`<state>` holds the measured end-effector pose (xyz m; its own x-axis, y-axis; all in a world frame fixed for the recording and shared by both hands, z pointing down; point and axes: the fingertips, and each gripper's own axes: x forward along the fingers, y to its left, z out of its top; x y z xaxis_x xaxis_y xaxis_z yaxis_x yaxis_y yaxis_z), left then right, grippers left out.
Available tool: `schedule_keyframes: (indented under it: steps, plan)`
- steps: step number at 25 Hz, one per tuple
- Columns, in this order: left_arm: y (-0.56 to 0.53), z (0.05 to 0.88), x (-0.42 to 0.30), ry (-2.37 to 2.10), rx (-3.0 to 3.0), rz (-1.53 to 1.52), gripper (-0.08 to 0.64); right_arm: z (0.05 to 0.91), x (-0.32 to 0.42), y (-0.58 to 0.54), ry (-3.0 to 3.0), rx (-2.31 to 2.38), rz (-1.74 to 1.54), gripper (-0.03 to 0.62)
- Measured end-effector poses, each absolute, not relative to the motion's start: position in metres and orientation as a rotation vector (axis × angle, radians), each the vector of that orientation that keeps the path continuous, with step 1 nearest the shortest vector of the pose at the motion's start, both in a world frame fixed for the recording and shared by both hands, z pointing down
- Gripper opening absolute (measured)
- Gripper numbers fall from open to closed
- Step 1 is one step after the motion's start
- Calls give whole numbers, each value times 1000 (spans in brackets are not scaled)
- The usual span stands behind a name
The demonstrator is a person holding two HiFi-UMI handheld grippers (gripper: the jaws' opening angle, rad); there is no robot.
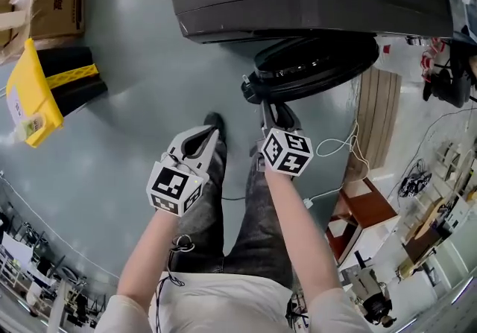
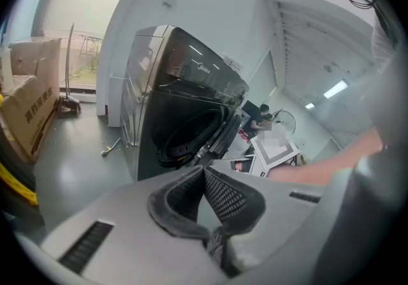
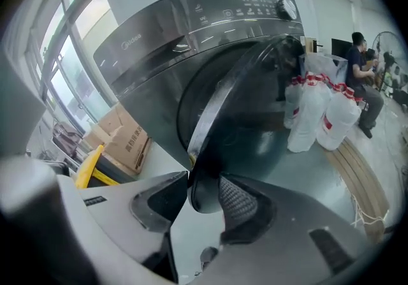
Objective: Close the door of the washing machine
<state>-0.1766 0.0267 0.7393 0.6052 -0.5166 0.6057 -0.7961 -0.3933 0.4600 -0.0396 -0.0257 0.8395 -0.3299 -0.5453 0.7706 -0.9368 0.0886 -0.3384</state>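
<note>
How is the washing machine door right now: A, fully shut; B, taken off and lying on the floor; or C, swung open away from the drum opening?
C: the door stands out at an angle from the front of the washing machine, and the drum opening is left exposed.
</note>
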Motion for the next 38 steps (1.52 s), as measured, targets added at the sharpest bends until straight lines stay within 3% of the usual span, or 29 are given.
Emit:
schedule_keyframes:
  steps: [16, 20, 23, 38]
  plan:
    - [16, 748, -204, -1121, 2011, 408, 6, 833, -92, -101, -2049, 1246, 783, 163]
    - [14, 752, -211, -1128, 1988, 403, 6, 833, -93, -117, -2030, 1241, 699, 117]
    - [11, 758, -215, -1134, 1967, 401, 6, 835, -90, -124, -2008, 1295, 683, 49]
    - [-1, 777, -223, -1110, 1955, 409, 6, 834, -93, -141, -1990, 1499, 659, 51]
